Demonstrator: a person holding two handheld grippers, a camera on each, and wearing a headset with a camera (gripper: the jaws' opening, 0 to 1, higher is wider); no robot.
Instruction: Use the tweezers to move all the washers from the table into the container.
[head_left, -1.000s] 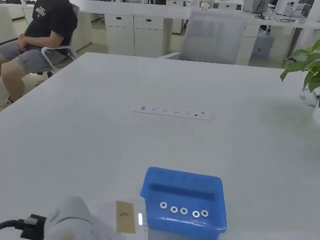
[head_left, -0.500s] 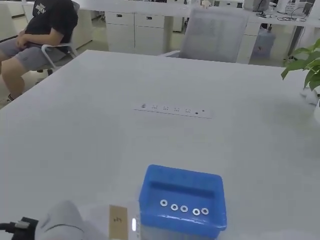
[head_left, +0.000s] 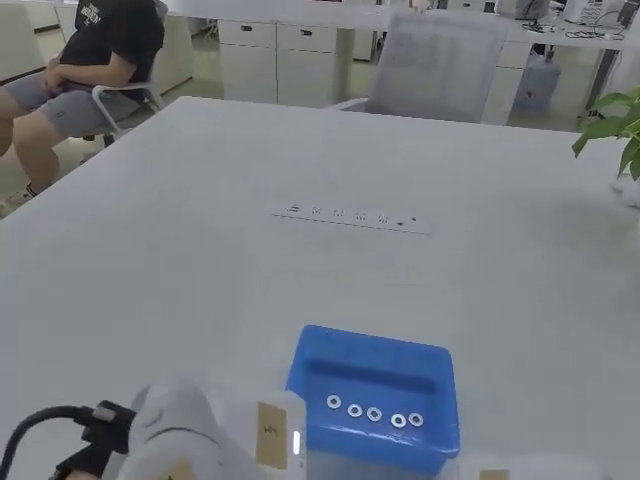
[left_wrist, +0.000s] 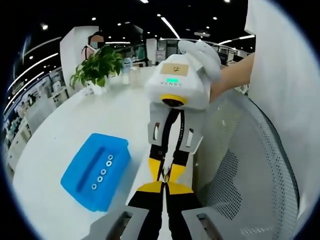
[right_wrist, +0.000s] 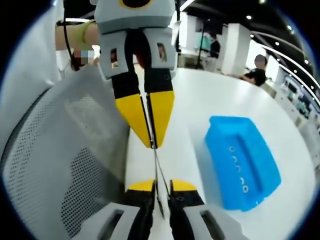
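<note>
Five washers (head_left: 374, 413) lie in one row inside the blue container (head_left: 372, 352), which sits on the white counter (head_left: 200, 280) nr its front edge.

Both grippers are at the front side of the container, pointing at each other tip to tip. Tweezers (right_wrist: 157, 175) run as a thin metal line btw them. The right gripper (right_wrist: 159, 189) has its fingers almost closed, w/ only a narrow slit, and the tweezers pass through it, so it clamps them. The left gripper (right_wrist: 152, 141) has its yellow fingers pinched together on the opp. end of the tweezers. A strip of counter lies btw the tweezers and the container wall; they do not touch.

Just beside the grippers, on the side away from the container, stands a grey mesh chair back (left_wrist: 240, 175), very close to the fingers.

Other things: behind the container, well apart, a white power strip (head_left: 352, 217) lies flat. Further behind it is a grey chair (head_left: 440, 65). Far behind-left of the container a person (head_left: 100, 40) sits; far behind-right is a green plant (head_left: 612, 120).
</note>
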